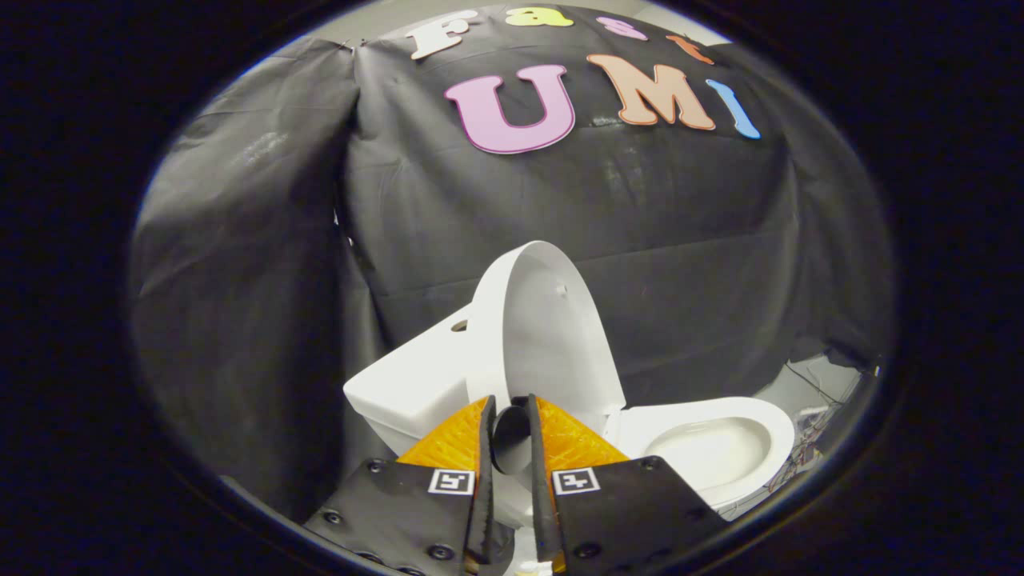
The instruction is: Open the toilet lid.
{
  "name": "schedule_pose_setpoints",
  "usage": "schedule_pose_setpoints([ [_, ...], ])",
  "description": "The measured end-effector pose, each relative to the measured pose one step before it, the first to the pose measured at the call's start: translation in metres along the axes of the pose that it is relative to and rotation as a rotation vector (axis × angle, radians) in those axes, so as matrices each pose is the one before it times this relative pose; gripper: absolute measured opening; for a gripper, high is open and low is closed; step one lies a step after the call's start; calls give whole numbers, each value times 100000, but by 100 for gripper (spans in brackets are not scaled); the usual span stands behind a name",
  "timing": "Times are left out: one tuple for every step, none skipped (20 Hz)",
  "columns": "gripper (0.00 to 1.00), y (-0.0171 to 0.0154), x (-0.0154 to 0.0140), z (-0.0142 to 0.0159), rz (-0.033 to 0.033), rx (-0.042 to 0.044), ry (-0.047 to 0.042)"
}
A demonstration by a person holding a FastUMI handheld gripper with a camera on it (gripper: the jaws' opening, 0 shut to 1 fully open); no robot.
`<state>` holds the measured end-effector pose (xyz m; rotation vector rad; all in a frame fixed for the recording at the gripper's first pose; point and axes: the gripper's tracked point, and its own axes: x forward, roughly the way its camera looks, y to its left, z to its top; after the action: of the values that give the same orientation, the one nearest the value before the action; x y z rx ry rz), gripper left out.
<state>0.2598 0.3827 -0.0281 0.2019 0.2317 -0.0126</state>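
Fingers of the gripper sit at bottom centre of the gripper view, drawn close with only a narrow slot between them. A small dark round part shows in that slot; cannot tell whether it belongs to the gripper or is something pinched. Neither finger presses on the lid, so nothing of the task's is held.

Toilet lid stands just above the fingertips, centre of frame, raised near upright with its pale underside facing the bowl. It leans back toward the tank, which lies lower left of the lid; whether the two touch cannot be told. Judgement: the lid rests against or near the tank because that is its open stop, and it looks balanced there without support.

Toilet bowl at lower right, rim exposed; whether a seat ring lies on it I cannot tell. Inside is plain white, glossy, nothing in it that I can make out; water level not discernible.

Judgement: task looks essentially complete. Narrow finger gap suggests the lid was meant to be pushed or hooked by its edge rather than clamped. Risk: any brush on withdrawal could tip the lid forward.

Loose cables lie on the floor right of the bowl, clear of the fingers.
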Motion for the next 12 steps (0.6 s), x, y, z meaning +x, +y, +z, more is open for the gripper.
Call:
schedule_pose_setpoints([
  [26, -32, -141, -55, 1766, 916, 251],
  [31, 121, -182, -338, 2780, 1300, 1279],
  [37, 425, -260, -293, 3311, 1667, 963],
  [42, 153, 48, -269, 2372, 1552, 1235],
  [48, 120, -395, -181, 1590, 549, 960],
  [54, 336, -125, -115, 2136, -807, 576],
  [59, 101, -229, -415, 877, -1670, 216],
  [65, -105, -261, 133, -176, -2006, -392],
  [71, -214, -306, 124, -18, -1736, -705],
  [77, -184, -361, 231, 111, -748, -671],
  [82, -28, -421, 44, 907, -614, -1068],
  [88, 43, -326, 257, 581, -436, -1027],
])
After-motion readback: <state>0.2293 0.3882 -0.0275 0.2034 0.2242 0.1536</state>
